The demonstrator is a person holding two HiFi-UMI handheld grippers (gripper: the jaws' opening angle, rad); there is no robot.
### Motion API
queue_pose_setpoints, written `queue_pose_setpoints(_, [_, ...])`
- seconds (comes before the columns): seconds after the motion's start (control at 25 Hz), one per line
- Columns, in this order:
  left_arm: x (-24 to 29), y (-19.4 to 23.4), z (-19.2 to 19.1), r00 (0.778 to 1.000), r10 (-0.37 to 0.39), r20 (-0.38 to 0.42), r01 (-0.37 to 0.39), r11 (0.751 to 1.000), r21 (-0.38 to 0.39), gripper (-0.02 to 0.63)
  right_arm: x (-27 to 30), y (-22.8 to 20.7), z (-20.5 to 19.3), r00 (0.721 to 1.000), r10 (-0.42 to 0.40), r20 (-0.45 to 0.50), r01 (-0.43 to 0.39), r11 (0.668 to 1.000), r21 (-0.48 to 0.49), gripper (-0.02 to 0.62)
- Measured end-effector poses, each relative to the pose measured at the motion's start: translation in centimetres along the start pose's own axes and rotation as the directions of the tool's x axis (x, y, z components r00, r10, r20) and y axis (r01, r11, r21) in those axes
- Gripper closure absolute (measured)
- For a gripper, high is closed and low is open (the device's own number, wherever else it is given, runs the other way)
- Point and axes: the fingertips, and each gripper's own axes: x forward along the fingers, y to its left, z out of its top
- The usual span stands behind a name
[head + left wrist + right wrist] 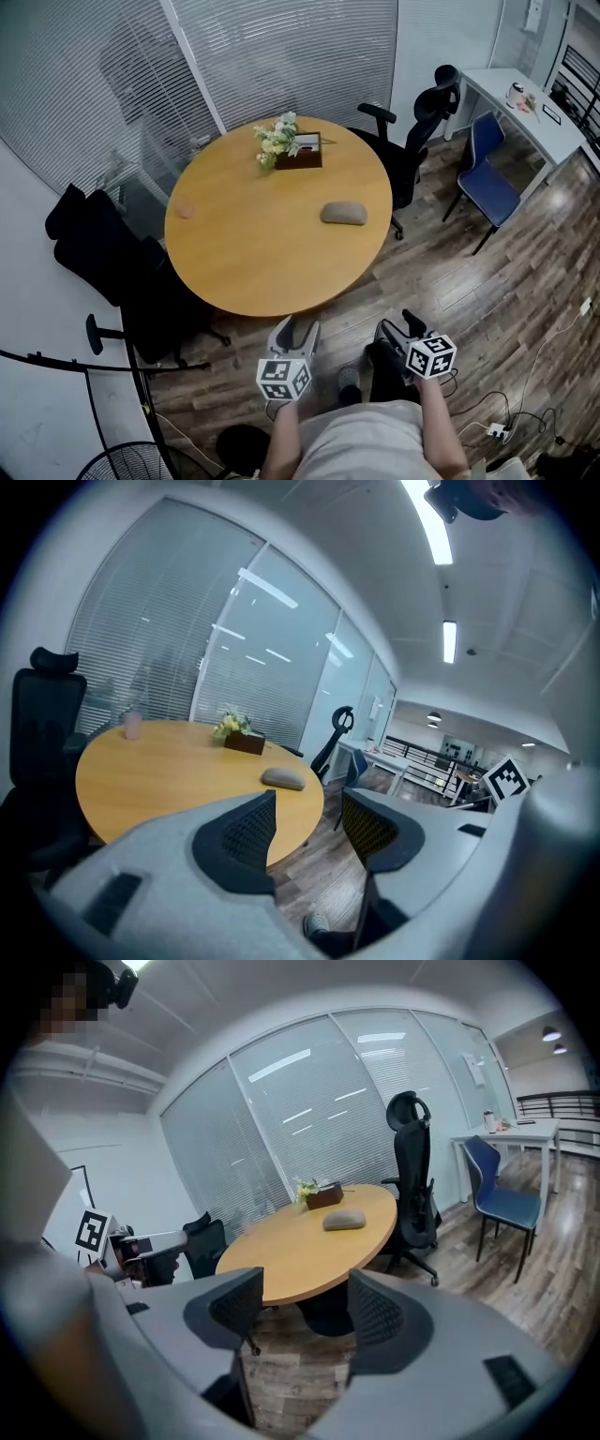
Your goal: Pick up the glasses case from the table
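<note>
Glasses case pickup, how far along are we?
Done: nothing yet; the grey oval glasses case lies untouched on the round wooden table. In hand: the left gripper and right gripper are open and empty, held over the floor short of the table's near edge. Left: reach the case, close on it, lift it.

Rd wood table (262, 248), 1 blue chair (489, 187), blinds (300, 47), plank floor (487, 281).

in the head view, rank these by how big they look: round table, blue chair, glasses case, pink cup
Largest to smallest:
round table
blue chair
glasses case
pink cup
The chair is farther off, down on the floor, yet plainly looks bigger than the case.
</note>
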Motion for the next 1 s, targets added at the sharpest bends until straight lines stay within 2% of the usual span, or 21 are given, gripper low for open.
queue_pose_setpoints(0.24, [1.1,2.2,1.7,0.998,0.048,0.039,-0.048,0.999,-0.006,0.403,2.2,0.2,0.8,1.0,0.017,-0.02,-0.017,1.0,-0.021,0.325])
queue_pose_setpoints(0.48, [4.5,2.5,2.9,0.999,0.033,0.032,-0.033,0.999,0.013,0.403,4.5,-0.7,2.6,0.999,0.034,-0.025,-0.035,0.999,-0.041,0.325])
queue_pose_setpoints(0.8, [10.9,3.0,5.5,1.0,-0.003,-0.004,0.003,0.998,0.066,0.403,8.6,-3.6,6.3,1.0,0.03,-0.005,-0.03,0.999,-0.016,0.325])
queue_pose_setpoints(1.0, [14.6,3.9,6.7,0.999,-0.005,-0.04,0.009,0.995,0.098,0.403,11.8,-4.5,8.4,0.999,0.031,-0.044,-0.035,0.995,-0.096,0.325])
